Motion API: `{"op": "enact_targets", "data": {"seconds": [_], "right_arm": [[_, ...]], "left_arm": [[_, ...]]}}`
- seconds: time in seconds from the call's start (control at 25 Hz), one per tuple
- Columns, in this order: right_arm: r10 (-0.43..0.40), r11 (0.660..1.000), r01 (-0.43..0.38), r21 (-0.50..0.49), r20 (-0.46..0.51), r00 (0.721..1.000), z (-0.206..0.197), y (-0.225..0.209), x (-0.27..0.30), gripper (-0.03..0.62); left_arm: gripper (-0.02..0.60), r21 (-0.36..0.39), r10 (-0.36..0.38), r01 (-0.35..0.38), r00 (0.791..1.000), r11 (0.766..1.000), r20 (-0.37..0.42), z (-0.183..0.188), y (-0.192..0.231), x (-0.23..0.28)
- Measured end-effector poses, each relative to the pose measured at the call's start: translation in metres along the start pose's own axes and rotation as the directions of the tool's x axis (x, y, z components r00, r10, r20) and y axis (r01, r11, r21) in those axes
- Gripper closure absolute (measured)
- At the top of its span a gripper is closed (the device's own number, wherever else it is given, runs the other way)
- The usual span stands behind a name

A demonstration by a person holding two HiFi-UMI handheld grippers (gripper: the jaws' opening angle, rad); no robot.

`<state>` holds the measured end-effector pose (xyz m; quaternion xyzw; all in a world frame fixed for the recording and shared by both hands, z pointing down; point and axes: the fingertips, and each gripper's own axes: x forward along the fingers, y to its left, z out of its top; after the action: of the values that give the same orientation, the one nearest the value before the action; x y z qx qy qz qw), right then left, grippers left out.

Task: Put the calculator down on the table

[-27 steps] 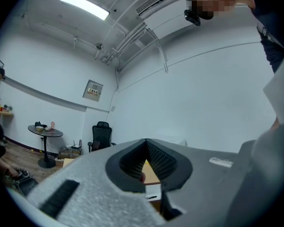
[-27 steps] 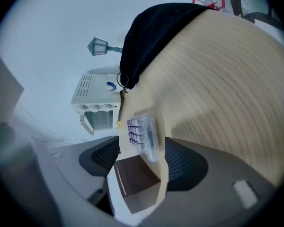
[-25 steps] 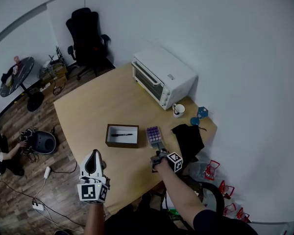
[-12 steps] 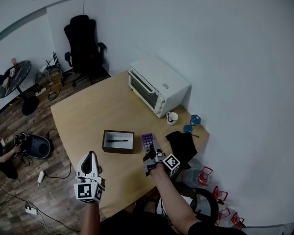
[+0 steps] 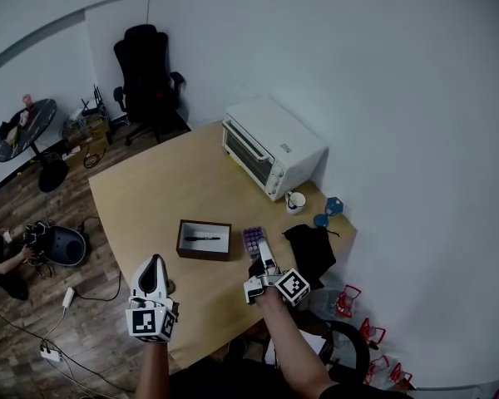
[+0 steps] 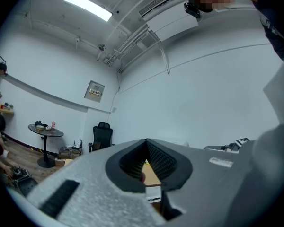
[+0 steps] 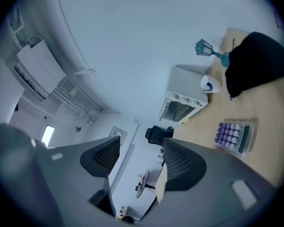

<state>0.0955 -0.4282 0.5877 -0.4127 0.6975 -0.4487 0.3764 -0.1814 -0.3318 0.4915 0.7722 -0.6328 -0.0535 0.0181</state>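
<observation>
Now empty, right gripper has lifted off calculator, jaws closing slightly.

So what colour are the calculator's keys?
Purple; the calculator shows them best in the right gripper view.

This is looking like an office. A black swivel chair is standing at 11 o'clock from the wooden table, and a small round table is sitting at 9 o'clock. Cables are trailing over the wood floor at 7 o'clock. A strip light is glowing overhead between plain white walls.
</observation>
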Motion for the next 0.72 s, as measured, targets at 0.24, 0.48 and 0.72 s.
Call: {"op": "enact_targets", "data": {"seconds": [0.24, 0.48, 0.72], "right_arm": [[-0.023, 0.954, -0.008, -0.3, -0.099, 0.995, -0.012, 0.024, 0.005, 0.298], [-0.129, 0.633, -0.055, -0.772, -0.176, 0.976, -0.031, 0.057, 0.007, 0.298], [-0.223, 0.325, -0.075, -0.943, -0.153, 0.963, -0.044, 0.064, 0.006, 0.287]], "left_arm": [[0.586, -0.008, 0.0, 0.0, 1.0, 1.0, 0.006, 0.001, 0.004, -0.002], [0.586, -0.017, 0.01, -0.01, 1.0, 1.0, 0.003, 0.0, 0.01, -0.003], [0.586, -0.001, 0.01, -0.01, 1.0, 1.0, 0.005, 0.001, 0.011, -0.003]]}}
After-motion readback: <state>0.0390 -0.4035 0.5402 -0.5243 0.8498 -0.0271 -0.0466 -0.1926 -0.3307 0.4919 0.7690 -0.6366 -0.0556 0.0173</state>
